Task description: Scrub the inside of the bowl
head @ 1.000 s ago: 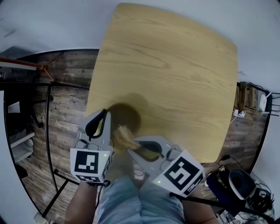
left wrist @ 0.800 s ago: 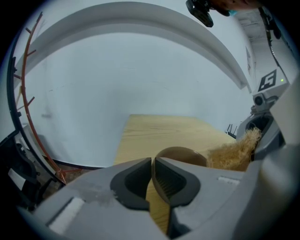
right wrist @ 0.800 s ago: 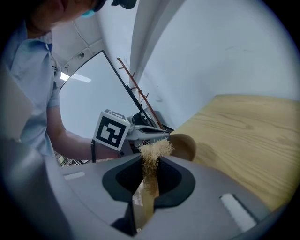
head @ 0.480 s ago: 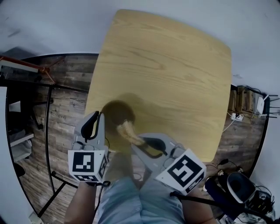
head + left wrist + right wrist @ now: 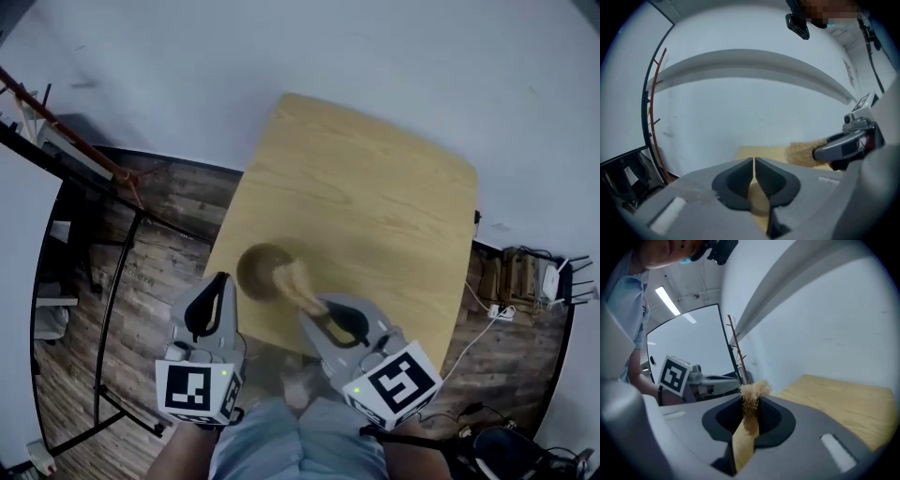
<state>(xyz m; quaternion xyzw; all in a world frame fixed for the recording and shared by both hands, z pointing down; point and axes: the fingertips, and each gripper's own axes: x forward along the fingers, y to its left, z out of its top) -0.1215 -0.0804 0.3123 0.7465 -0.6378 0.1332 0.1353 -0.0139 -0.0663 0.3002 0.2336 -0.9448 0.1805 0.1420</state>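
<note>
We see the brown bowl (image 5: 255, 270) sitting on the wooden tabletop (image 5: 375, 206), close to its near edge and towards the left corner. Our left hand-held gripper (image 5: 222, 283) reaches the bowl's left rim. In the left gripper view its jaws stand almost together, with only a thin slit between them, and a tan curved piece that we take for the bowl's wall (image 5: 758, 204) is caught low between them. Our right hand-held gripper (image 5: 317, 307) comes in from the near right and is clamped on a pale fibrous scrubber (image 5: 292, 279). In the right gripper view the frayed tuft (image 5: 751, 397) sticks out past the jaw tips, and a flat tan strip of it runs back between the pads. From the head view the scrubber's free end lies over the bowl's right side, at or just inside the rim; we cannot tell whether it touches the bottom. Each gripper carries its cube with square markers, left (image 5: 194, 389) and right (image 5: 398, 380), nearest to us. Dark plank floor (image 5: 150, 262) shows to the left of the tabletop.
</note>
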